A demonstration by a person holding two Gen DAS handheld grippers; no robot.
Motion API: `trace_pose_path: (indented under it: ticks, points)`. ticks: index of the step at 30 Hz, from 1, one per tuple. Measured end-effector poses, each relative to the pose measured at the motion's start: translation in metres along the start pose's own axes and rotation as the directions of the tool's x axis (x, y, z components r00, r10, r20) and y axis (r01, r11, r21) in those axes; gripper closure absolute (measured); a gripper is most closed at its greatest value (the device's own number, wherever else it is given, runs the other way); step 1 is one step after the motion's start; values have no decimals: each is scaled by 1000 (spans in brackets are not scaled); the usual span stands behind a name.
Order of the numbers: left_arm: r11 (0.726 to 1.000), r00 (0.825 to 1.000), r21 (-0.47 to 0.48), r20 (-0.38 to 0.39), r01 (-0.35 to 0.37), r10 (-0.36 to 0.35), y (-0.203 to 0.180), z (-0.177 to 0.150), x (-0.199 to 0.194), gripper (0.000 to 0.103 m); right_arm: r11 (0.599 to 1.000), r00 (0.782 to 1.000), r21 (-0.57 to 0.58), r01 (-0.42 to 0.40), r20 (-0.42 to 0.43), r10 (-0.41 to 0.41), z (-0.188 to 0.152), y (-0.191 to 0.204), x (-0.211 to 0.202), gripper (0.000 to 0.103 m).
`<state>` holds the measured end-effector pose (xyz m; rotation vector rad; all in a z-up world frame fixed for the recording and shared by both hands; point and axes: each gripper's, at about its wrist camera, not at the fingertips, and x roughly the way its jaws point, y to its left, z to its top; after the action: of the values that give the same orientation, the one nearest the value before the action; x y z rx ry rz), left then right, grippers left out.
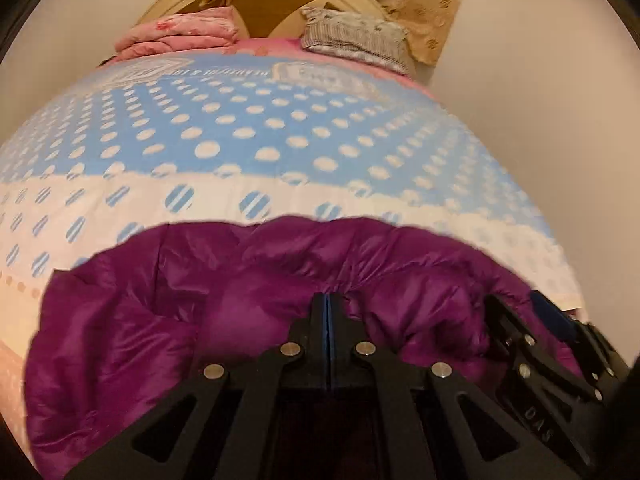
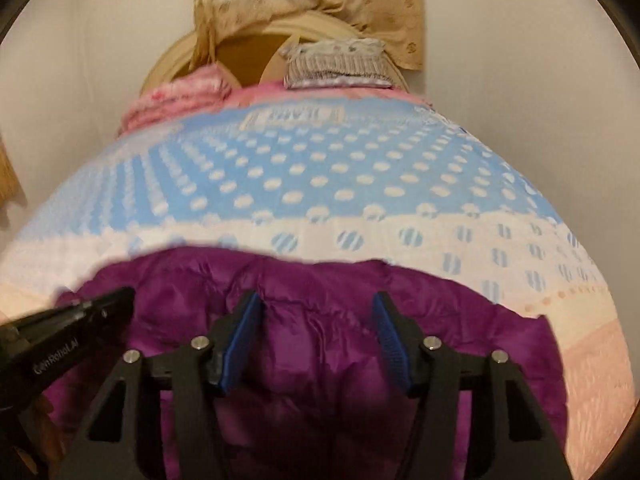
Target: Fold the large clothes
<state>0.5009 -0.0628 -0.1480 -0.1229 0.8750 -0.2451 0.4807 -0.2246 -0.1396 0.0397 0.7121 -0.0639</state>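
Polka-dot bedspread (image 1: 280, 136) fills the background, with the purple puffer jacket (image 1: 160, 320) bunched directly under and ahead of both grippers, its long axis crosswise to them. Left gripper (image 1: 327, 304) — jaws pressed together, fabric puckered at the tips, though a real pinch can't be confirmed. Right gripper (image 2: 316, 320) — jaws apart, empty, jacket just below; judged nearer the unheld side.

Warm, dim indoor light, soft sheen on purple jacket (image 1: 132, 344) folds, motion blur smearing dotted bedspread (image 2: 320, 184) pattern, strong fisheye bulge, dark vignette in all 4 corners, far headboard (image 1: 276, 4) soft, no hard shadows
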Motion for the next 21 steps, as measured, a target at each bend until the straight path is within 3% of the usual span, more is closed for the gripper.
trace_pose_path:
  ticks: [3, 8, 11, 13, 17, 21]
  points:
    - [999, 999, 34, 38, -20, 19, 3, -17, 20, 103, 999, 999, -32, 23, -24, -24, -22, -1, 17, 41]
    - [1000, 1000, 17, 12, -17, 16, 5, -19, 25, 103, 998, 992, 20, -65, -104, 66, -27, -14, 33, 39]
    - [996, 998, 54, 14, -64, 64, -2, -20, 27, 103, 999, 988, -24, -28, -155, 24, -22, -7, 45, 33]
    - [994, 996, 72, 17, -85, 84, -5, -21, 28, 103, 999, 987, -49, -9, -158, 1, -23, -3, 43, 33]
    - [990, 994, 90, 21, -109, 107, -7, -23, 27, 103, 1000, 986, 10, -22, -166, 23, -23, -16, 32, 36]
    - [989, 993, 95, 23, -115, 113, -7, -23, 28, 103, 1000, 996, 20, 11, -85, -10, -24, -21, -11, 36]
